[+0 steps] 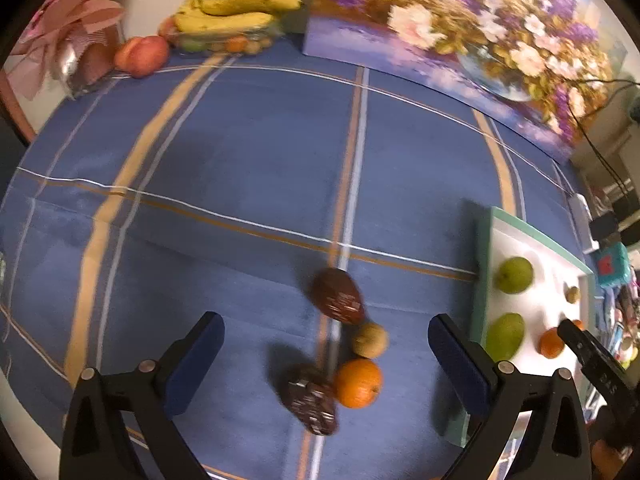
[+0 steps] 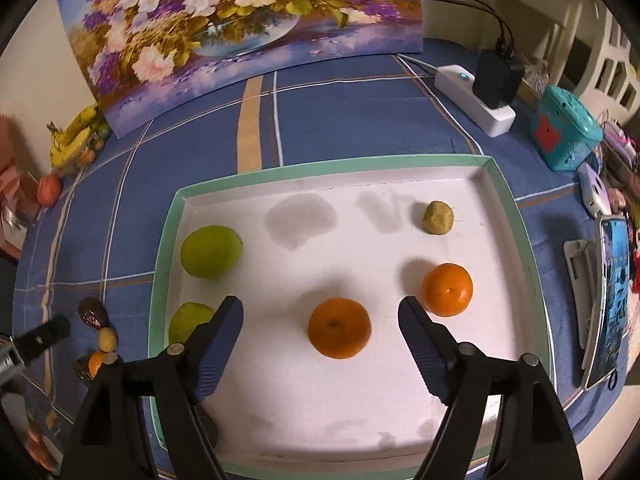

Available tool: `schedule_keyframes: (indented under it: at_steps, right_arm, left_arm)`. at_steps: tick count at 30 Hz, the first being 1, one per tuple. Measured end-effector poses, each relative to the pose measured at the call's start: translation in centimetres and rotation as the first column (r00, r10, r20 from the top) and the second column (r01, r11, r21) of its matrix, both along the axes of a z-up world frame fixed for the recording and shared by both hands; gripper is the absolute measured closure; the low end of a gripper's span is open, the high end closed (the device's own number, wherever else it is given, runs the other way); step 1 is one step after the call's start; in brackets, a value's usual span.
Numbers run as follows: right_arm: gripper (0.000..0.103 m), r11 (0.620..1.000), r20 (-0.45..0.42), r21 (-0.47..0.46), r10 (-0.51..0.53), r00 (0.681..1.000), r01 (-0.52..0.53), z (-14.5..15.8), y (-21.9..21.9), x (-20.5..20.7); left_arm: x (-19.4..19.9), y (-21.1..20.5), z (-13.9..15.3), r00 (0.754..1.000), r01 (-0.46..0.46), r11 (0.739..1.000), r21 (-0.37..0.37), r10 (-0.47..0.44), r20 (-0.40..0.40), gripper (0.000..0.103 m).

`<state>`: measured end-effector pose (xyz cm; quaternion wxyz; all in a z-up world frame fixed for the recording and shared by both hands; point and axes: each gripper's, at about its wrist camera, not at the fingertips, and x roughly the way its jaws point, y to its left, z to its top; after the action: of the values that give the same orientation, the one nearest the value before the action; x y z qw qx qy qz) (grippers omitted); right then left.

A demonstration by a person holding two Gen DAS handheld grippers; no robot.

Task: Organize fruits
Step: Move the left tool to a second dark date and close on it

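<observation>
both grippers spread wide and empty, fruit split between the tray and the cloth
the right gripper [image 2: 320,312] hangs over the white tray [image 2: 160,240] with a mandarin [image 2: 339,328] lying free between its released fingers, pads not touching it; a careless downward move could nudge it into the second mandarin [image 2: 447,289] just beside, or roll it out of its row. the left gripper [image 1: 326,344], also fully released, hovers over the loose cluster on the blue tablecloth [image 1: 240,152]: an orange [image 1: 358,383], a small tan fruit [image 1: 370,340] and two dark brown fruits [image 1: 338,297], packed so close that closing on one could shove its neighbours. only the right wrist view shows the whole tray, with two green fruits [image 2: 211,252] at its left and a small tan fruit at the back; only the left wrist view shows the bananas [image 1: 236,10] clearly
</observation>
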<state>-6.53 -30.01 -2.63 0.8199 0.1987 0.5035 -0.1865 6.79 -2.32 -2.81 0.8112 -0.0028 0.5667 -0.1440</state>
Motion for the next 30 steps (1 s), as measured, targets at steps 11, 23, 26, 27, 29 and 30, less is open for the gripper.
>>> schedule_keyframes:
  at_steps: [11, 23, 26, 27, 29, 30]
  right_arm:
    - [0.009, 0.993, 0.019, -0.074, 0.091, 0.996, -0.09, 1.2, 5.0, 0.9]
    - [0.009, 0.982, 0.092, -0.084, 0.179, 0.979, -0.172, 3.4, 8.9, 2.8]
    - [0.009, 0.984, 0.123, -0.058, 0.174, 0.977, -0.168, 4.0, 9.3, 2.9]
    - [0.009, 0.985, 0.136, -0.039, 0.171, 0.976, -0.167, 4.1, 9.4, 2.8]
    - [0.009, 0.987, 0.148, 0.002, 0.161, 0.976, -0.163, 4.0, 9.6, 3.0]
    - [0.009, 0.987, 0.149, 0.011, 0.155, 0.977, -0.158, 3.9, 9.7, 3.0]
  left_arm:
    - [1.3, 3.2, 0.4, 0.998, -0.062, 0.998, -0.024, 0.062, 0.033, 0.0]
    - [1.1, 5.3, 0.4, 0.996, -0.077, 0.994, -0.082, 0.081, 0.048, 0.0]
    - [0.8, 5.8, 0.1, 0.997, -0.064, 0.996, -0.07, 0.066, 0.029, 0.0]
    - [0.7, 5.9, -0.2, 0.998, -0.063, 0.996, -0.057, 0.064, 0.021, 0.0]
    - [0.3, 6.0, -0.7, 0.998, -0.057, 0.997, -0.05, 0.057, -0.004, 0.0]
    - [0.2, 6.0, -0.9, 0.998, -0.053, 0.997, -0.056, 0.052, -0.022, 0.0]
